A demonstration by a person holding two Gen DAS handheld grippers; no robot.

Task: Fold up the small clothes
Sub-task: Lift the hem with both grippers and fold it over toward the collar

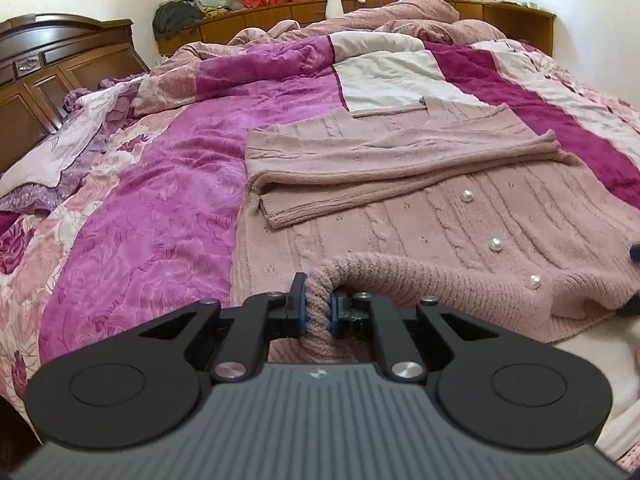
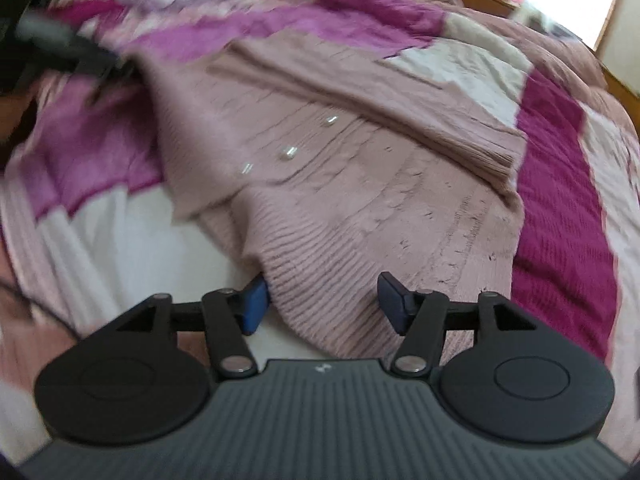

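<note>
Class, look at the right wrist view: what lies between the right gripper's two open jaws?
The ribbed hem of the pink cardigan lies between the jaws of the right gripper, which stand open and apart, not yet closed on it. The right wrist view shows this.

Your left gripper [image 1: 318, 307] and right gripper [image 2: 322, 304] share one build: a dark grey ribbed housing with a small white logo, flanked by two black round discs. Black linkage arms pivot on silver screws. Each black finger [image 2: 394, 300] carries a blue pad [image 2: 255, 306].
</note>
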